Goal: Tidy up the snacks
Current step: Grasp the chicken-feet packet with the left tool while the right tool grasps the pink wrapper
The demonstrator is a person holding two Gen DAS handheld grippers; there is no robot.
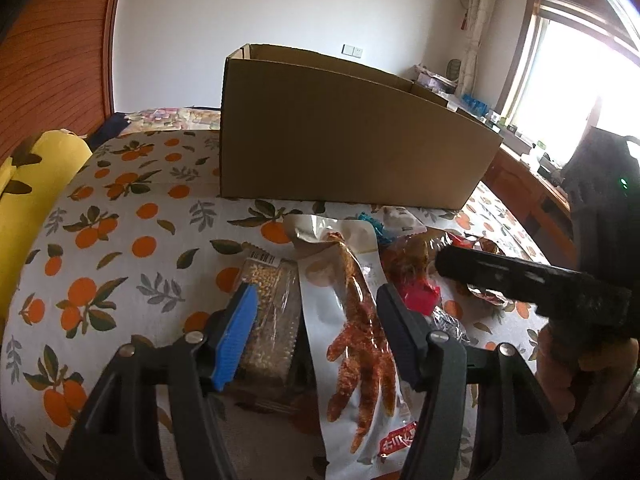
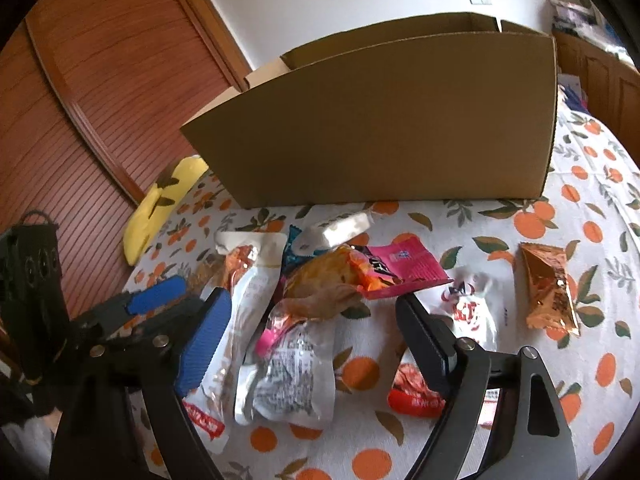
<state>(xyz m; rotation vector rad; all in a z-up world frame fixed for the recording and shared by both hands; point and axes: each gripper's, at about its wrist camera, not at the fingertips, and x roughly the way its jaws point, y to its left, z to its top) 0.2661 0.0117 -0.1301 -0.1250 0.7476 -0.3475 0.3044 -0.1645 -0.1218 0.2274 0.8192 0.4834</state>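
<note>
A pile of snack packets lies on the orange-print cloth in front of an open cardboard box [image 1: 352, 132], which also shows in the right wrist view [image 2: 384, 128]. My left gripper [image 1: 316, 324] is open, its fingers either side of a chicken-foot packet [image 1: 352, 320] and a clear grain bar packet [image 1: 268, 320], just above them. My right gripper [image 2: 316, 332] is open over a clear white packet [image 2: 288, 380] and an orange-brown packet [image 2: 324, 280]. A pink packet [image 2: 404, 268], a gold packet [image 2: 548, 288] and a white-red packet [image 2: 468, 308] lie nearby.
A yellow pillow [image 1: 36, 184] lies at the left edge of the bed, also in the right wrist view [image 2: 164, 204]. A wooden sliding door [image 2: 100, 92] stands behind. A desk with clutter [image 1: 532, 160] runs under the window at right. The right gripper's body [image 1: 532, 284] crosses the left wrist view.
</note>
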